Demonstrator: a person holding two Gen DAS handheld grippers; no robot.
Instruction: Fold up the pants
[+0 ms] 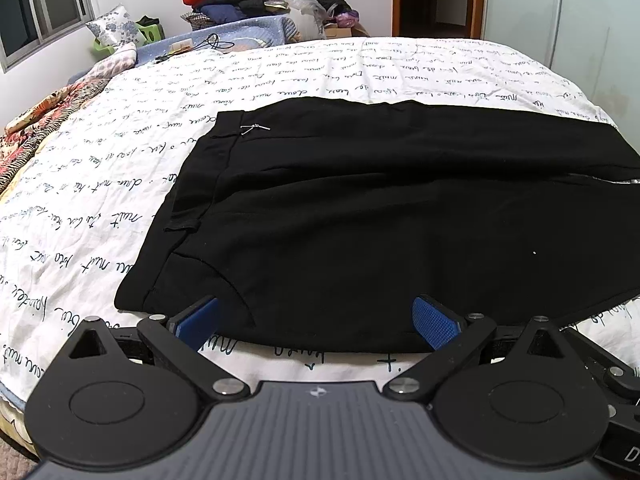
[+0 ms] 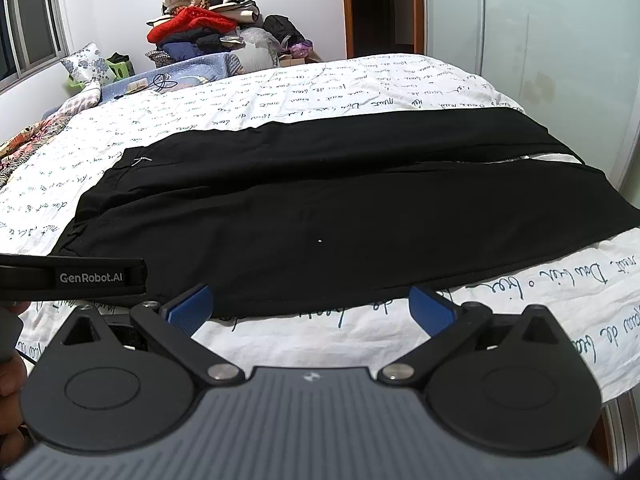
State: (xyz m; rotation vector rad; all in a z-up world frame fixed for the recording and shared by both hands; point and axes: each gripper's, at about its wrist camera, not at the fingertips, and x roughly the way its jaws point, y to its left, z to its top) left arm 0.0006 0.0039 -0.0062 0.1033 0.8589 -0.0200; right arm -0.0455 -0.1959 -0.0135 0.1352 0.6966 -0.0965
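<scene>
Black pants point(image 1: 360, 216) are lying flat mid-frame on the bed point(image 1: 280, 76), unfolded. Left gripper point(image 1: 316, 322) and right gripper point(image 2: 310, 308) are hovering at the near hem, fingers apart, empty. Next, probably: both pinching that edge and lifting evenly.

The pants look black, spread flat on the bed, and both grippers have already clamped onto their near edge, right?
Not quite. The pants are black and flat on the bed, but both wrist views show the left gripper and right gripper open, holding nothing.

Matt black cloth pants point(image 1: 360, 208), crumpled cotton-ish sheet point(image 1: 120, 184), textured blue pads point(image 1: 436, 322)
</scene>
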